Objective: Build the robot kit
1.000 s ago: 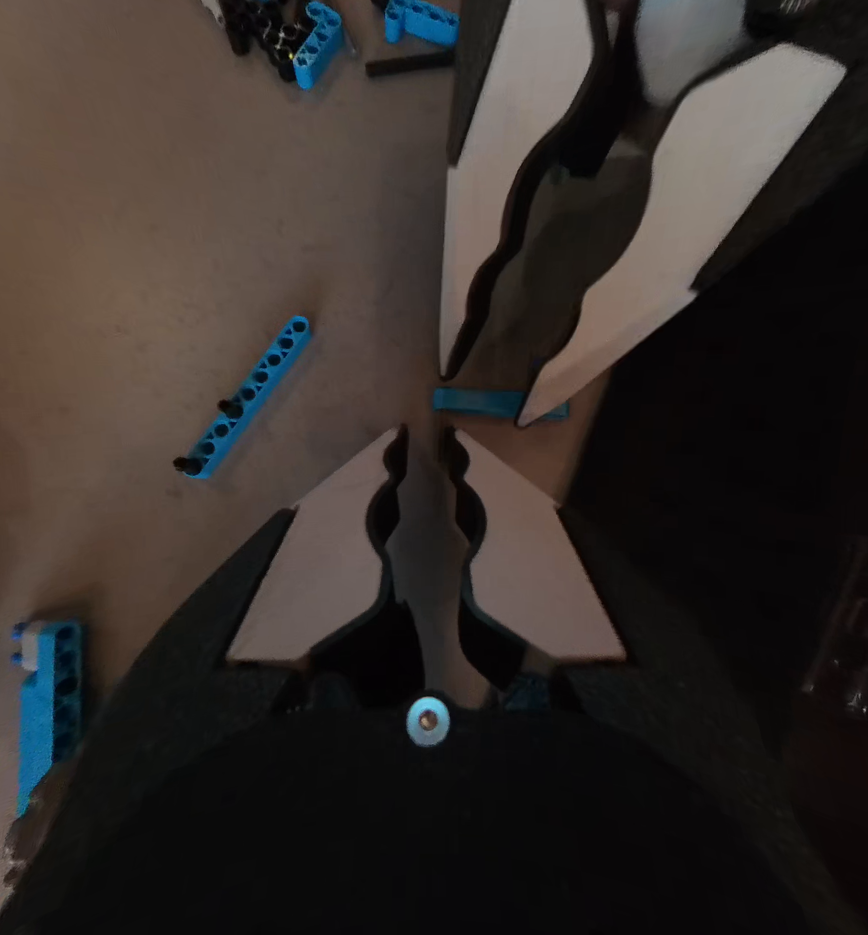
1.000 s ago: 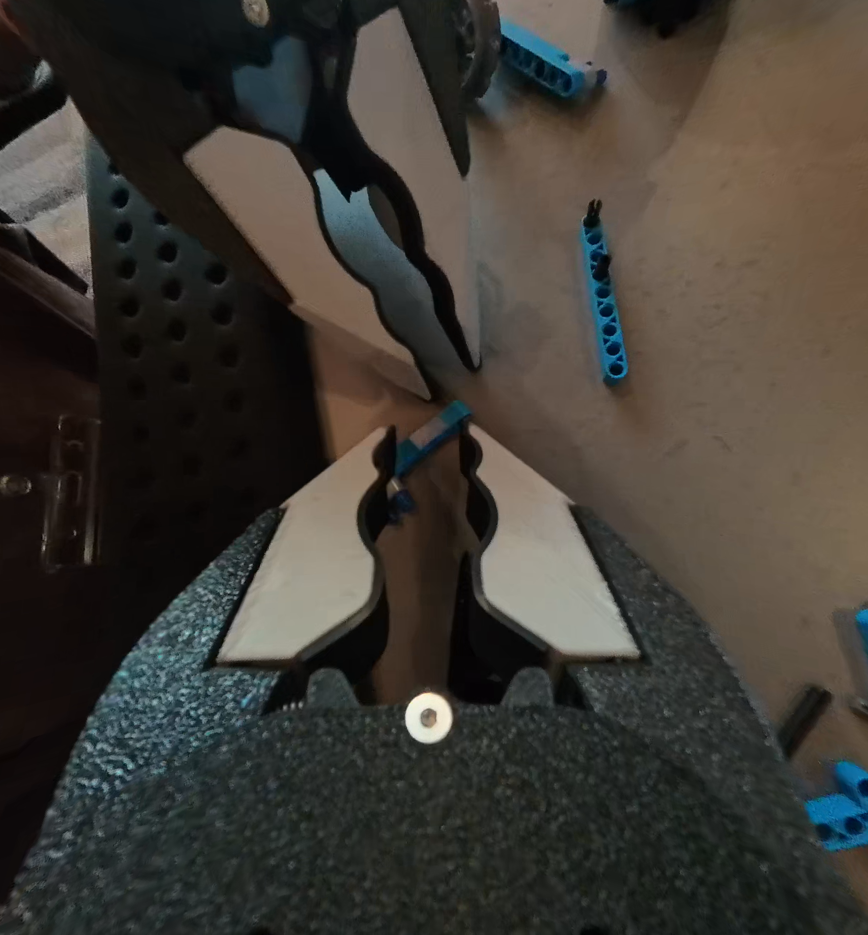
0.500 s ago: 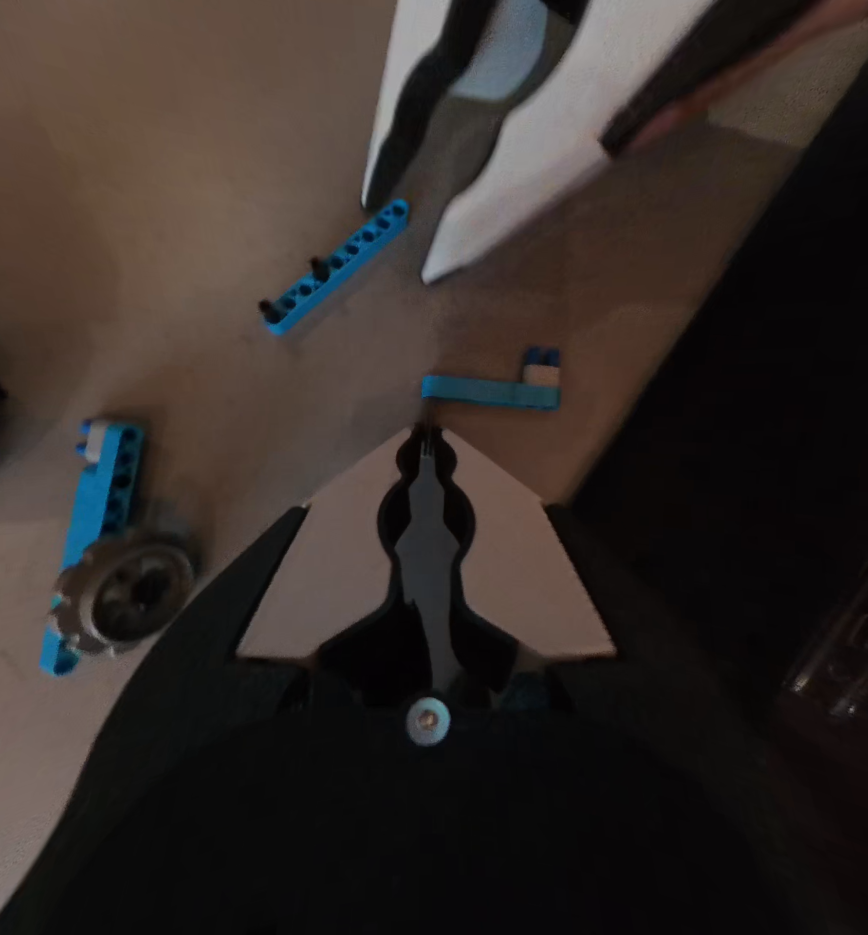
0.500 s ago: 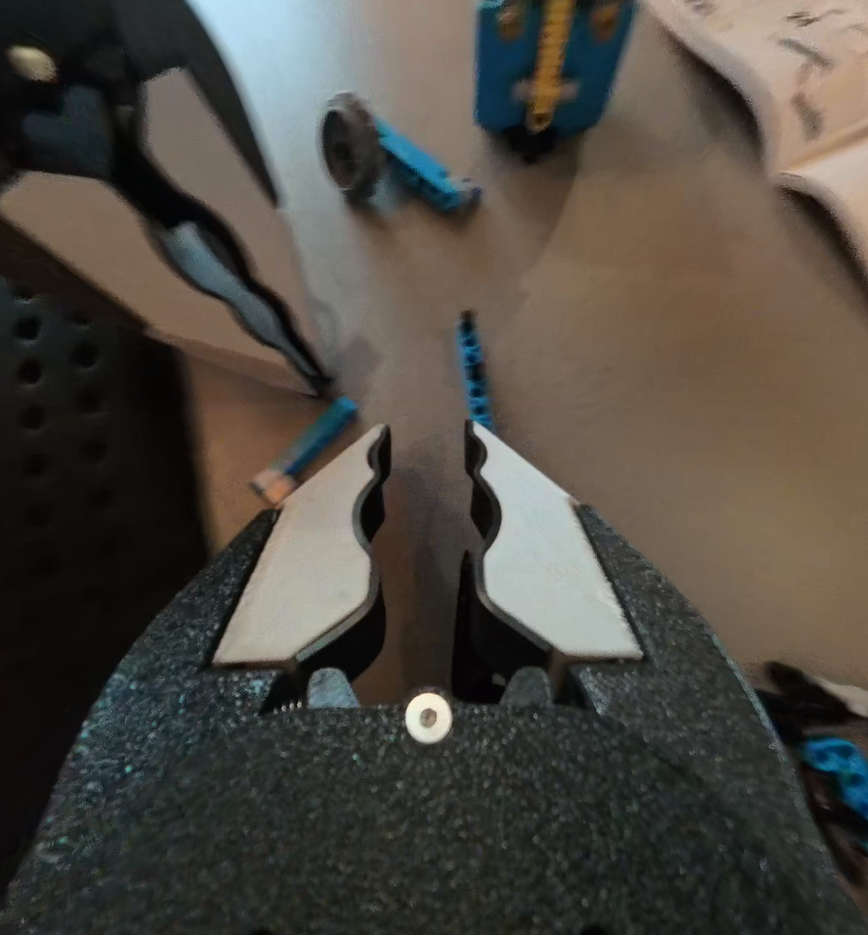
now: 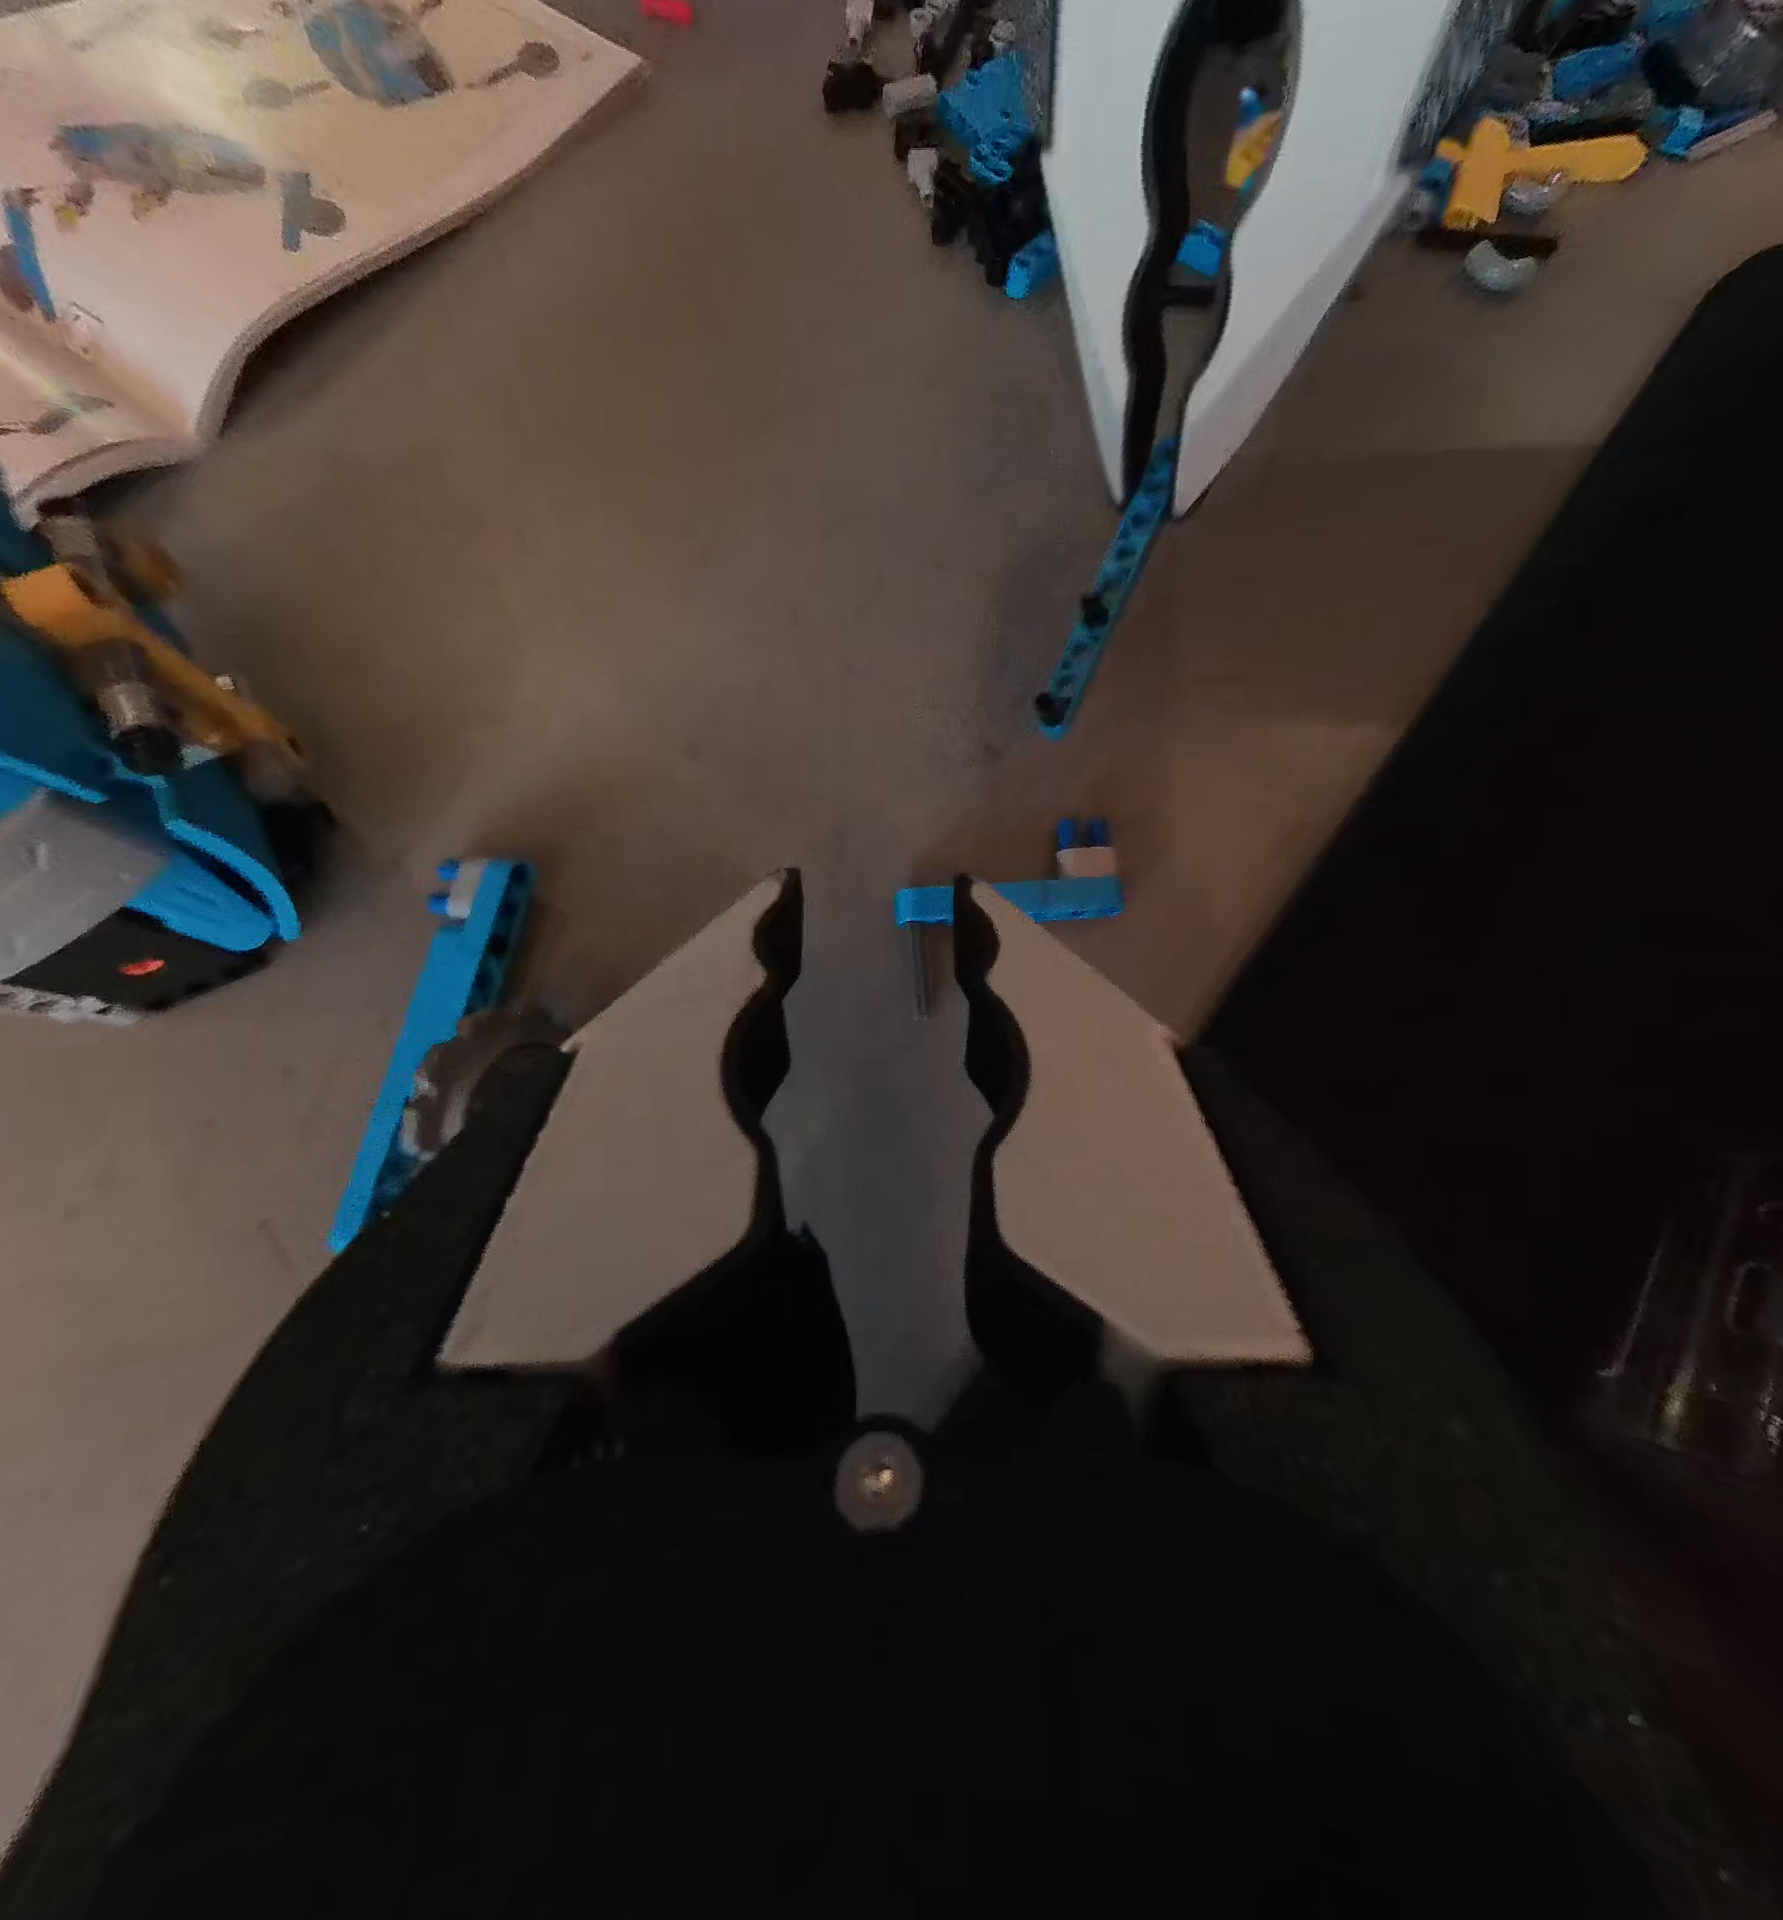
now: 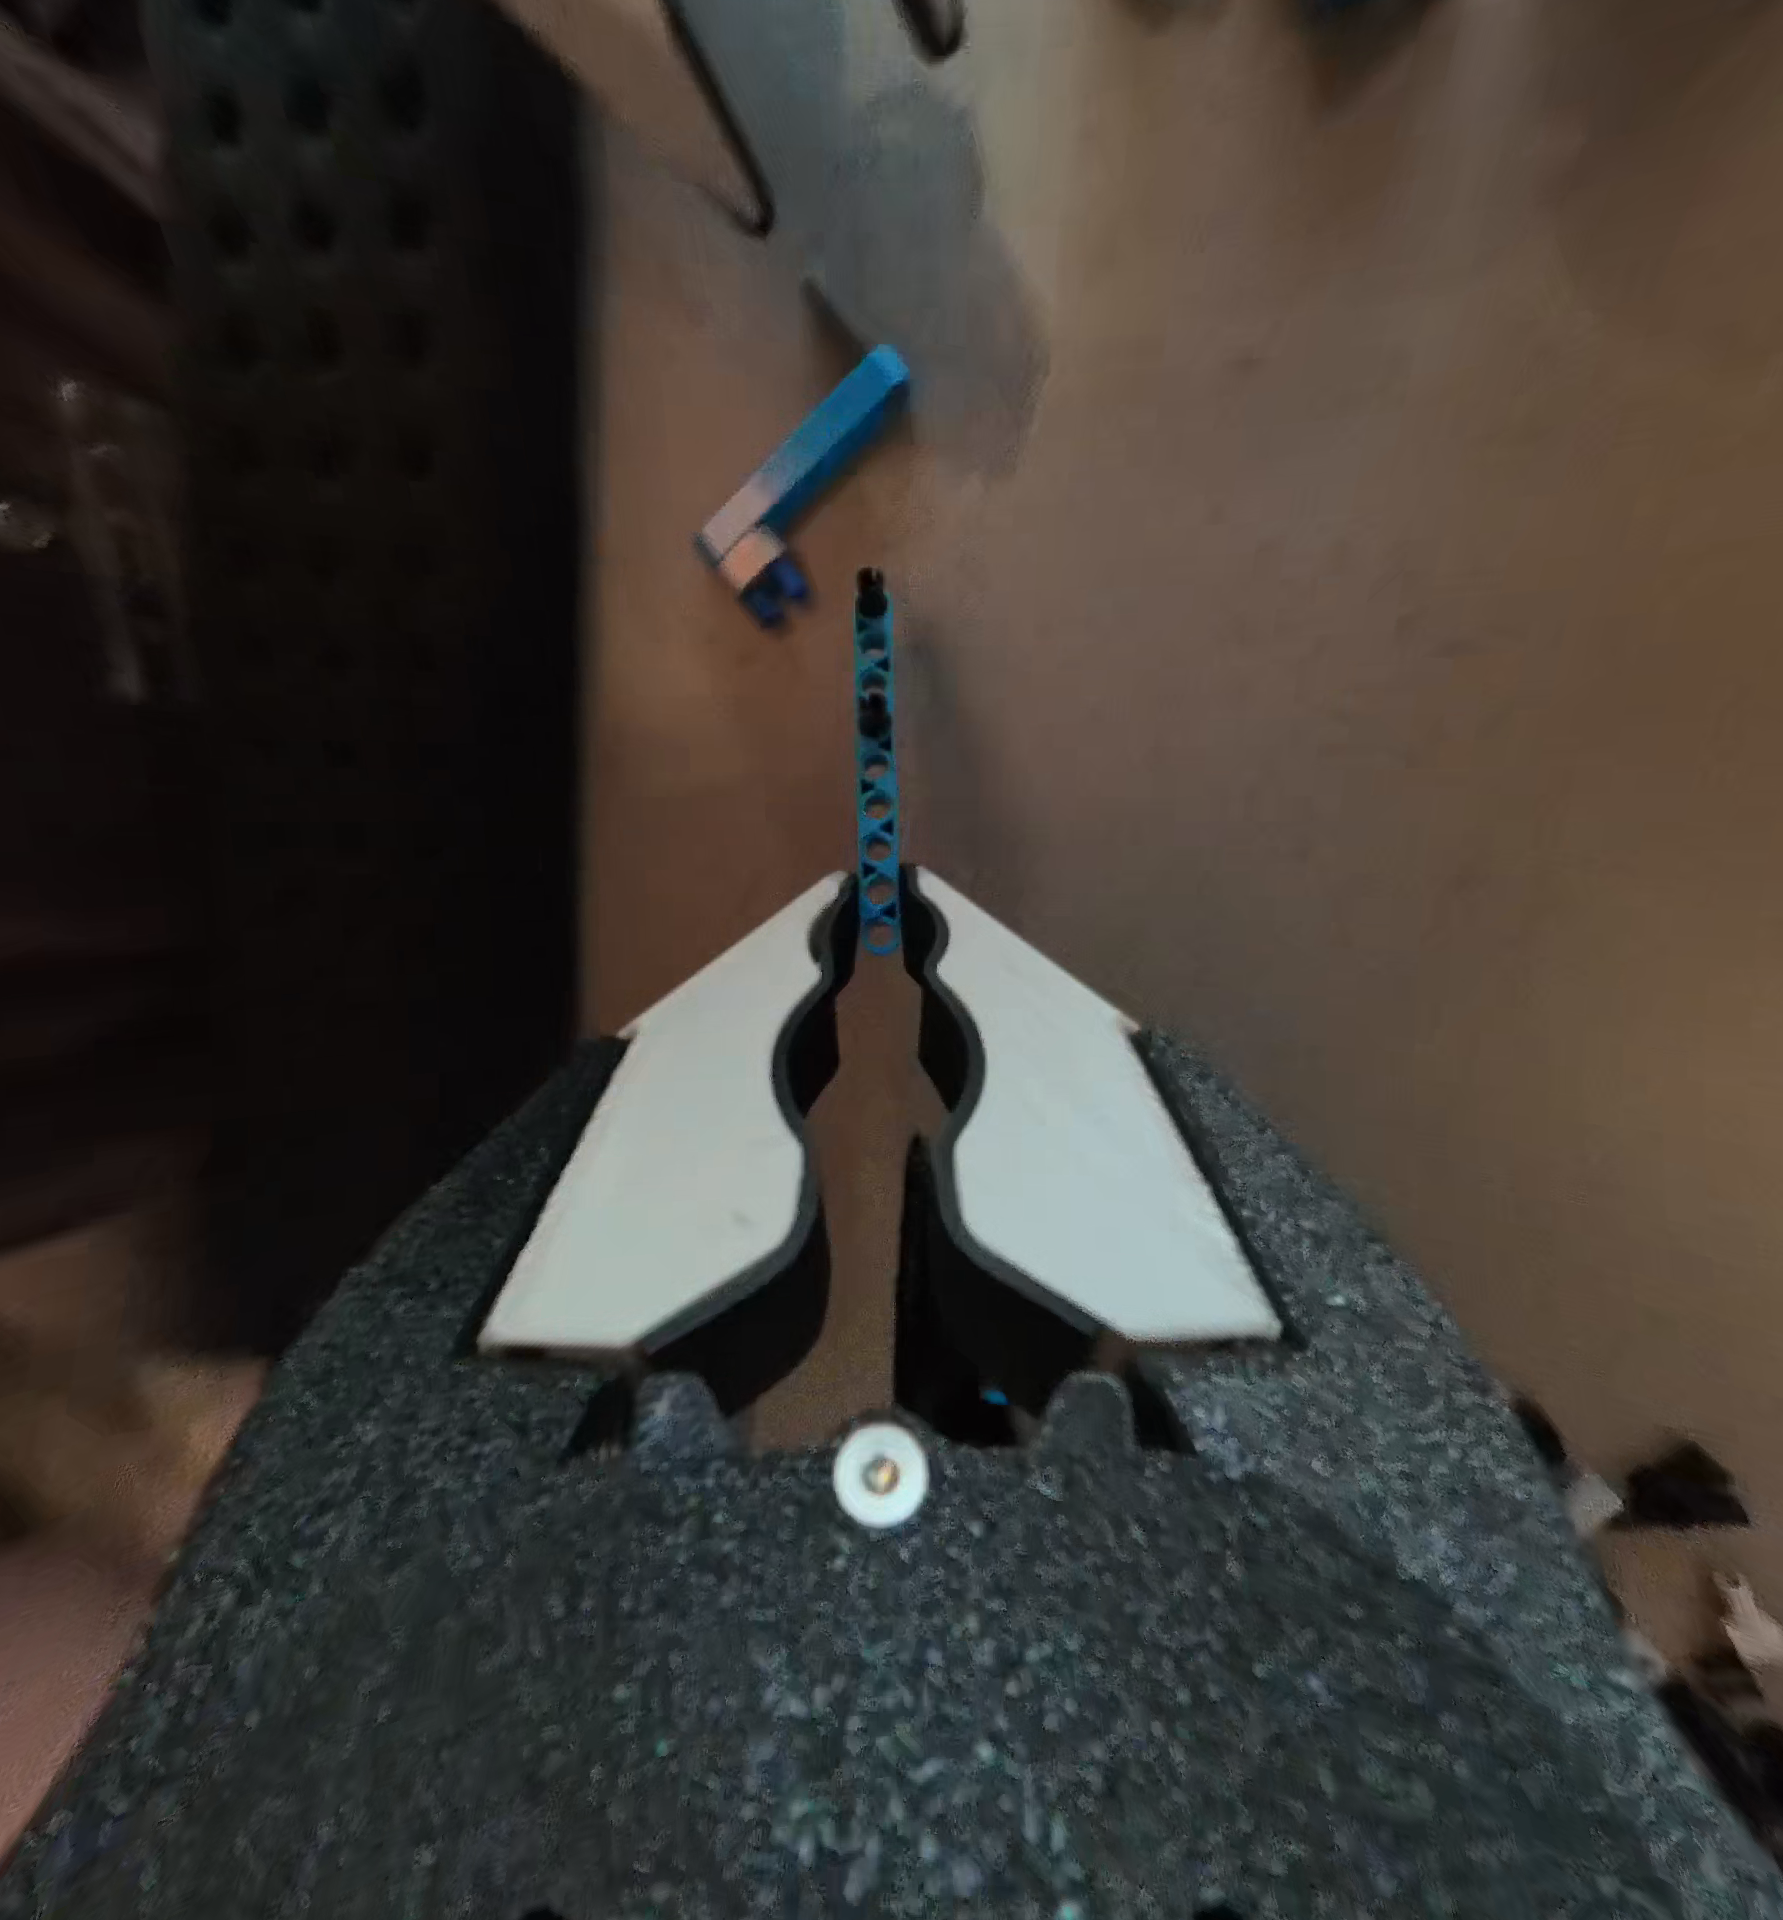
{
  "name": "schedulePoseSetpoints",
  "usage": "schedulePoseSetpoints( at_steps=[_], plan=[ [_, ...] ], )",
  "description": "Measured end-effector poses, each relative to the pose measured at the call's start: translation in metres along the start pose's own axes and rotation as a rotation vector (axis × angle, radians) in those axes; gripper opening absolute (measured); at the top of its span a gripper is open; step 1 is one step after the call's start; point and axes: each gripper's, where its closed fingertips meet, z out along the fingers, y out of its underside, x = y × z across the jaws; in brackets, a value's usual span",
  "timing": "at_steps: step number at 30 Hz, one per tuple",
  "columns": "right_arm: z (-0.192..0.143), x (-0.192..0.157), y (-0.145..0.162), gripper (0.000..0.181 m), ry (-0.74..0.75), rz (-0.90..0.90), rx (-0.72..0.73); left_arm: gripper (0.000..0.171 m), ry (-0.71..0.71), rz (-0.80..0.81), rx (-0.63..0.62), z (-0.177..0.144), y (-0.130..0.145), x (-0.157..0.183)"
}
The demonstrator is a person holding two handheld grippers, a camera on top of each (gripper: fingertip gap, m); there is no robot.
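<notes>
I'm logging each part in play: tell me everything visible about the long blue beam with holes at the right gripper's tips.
The long blue beam is a thin, plastic-looking strip with a single row of round holes. Two black pins stick out of it, one at its far end and one partway along. The right gripper is shut on its near end, so it points straight out from the tips. In the left wrist view it slants over the brown table.

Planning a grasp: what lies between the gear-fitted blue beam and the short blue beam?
In the left wrist view, only the open left tool and bare table.
</notes>
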Motion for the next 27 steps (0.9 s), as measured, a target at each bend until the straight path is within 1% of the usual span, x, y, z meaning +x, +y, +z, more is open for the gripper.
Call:
schedulePoseSetpoints(
  at_steps=[2, 6, 8, 9, 10, 12, 14, 17, 20, 22, 23, 24, 27],
  plan=[
    [-0.013, -0.008, 0.014, 0.008, -0.103, 0.063, -0.169, 0.029, 0.045, 0.009, -0.008, 0.004, -0.001, 0.007],
    [-0.036, -0.004, 0.037, 0.008, -0.198, 0.219, -0.449, 0.025, 0.054, 0.053, -0.035, 0.01, 0.005, 0.013],
    [-0.036, 0.008, 0.05, 0.008, -0.175, 0.22, -0.595, 0.025, 0.063, 0.051, -0.05, 0.012, 0.009, 0.016],
    [-0.034, 0.013, 0.054, 0.009, -0.17, 0.212, -0.644, 0.025, 0.069, 0.047, -0.052, 0.012, 0.011, 0.017],
    [-0.031, 0.023, 0.055, 0.009, -0.142, 0.203, -0.676, 0.025, 0.071, 0.045, -0.049, 0.013, 0.012, 0.018],
    [-0.028, 0.042, 0.048, 0.013, -0.077, 0.192, -0.675, 0.025, 0.075, 0.044, -0.05, 0.013, 0.014, 0.02],
    [-0.026, 0.051, 0.035, 0.021, -0.071, 0.208, -0.615, 0.025, 0.069, 0.047, -0.055, 0.013, 0.016, 0.019],
    [-0.029, 0.075, 0.023, 0.028, 0.049, 0.199, -0.49, 0.025, 0.054, 0.054, -0.058, 0.012, 0.017, 0.016],
    [-0.038, 0.085, 0.012, 0.031, 0.188, 0.205, -0.239, 0.025, 0.046, 0.046, -0.053, 0.01, 0.018, 0.013],
    [-0.039, 0.08, 0.015, 0.031, 0.254, 0.241, -0.05, 0.022, 0.029, 0.037, -0.016, 0.009, 0.011, 0.008],
    [-0.038, 0.077, 0.018, 0.031, 0.3, 0.268, 0.042, 0.022, 0.033, 0.029, 0.008, 0.01, 0.005, 0.007],
    [-0.035, 0.069, 0.021, 0.031, 0.314, 0.297, 0.128, 0.022, 0.046, 0.02, 0.026, 0.013, -0.003, 0.006],
    [-0.029, 0.057, 0.033, 0.031, 0.4, 0.41, 0.302, 0.022, 0.068, 0.024, 0.024, 0.036, -0.027, 0.003]
  ],
)
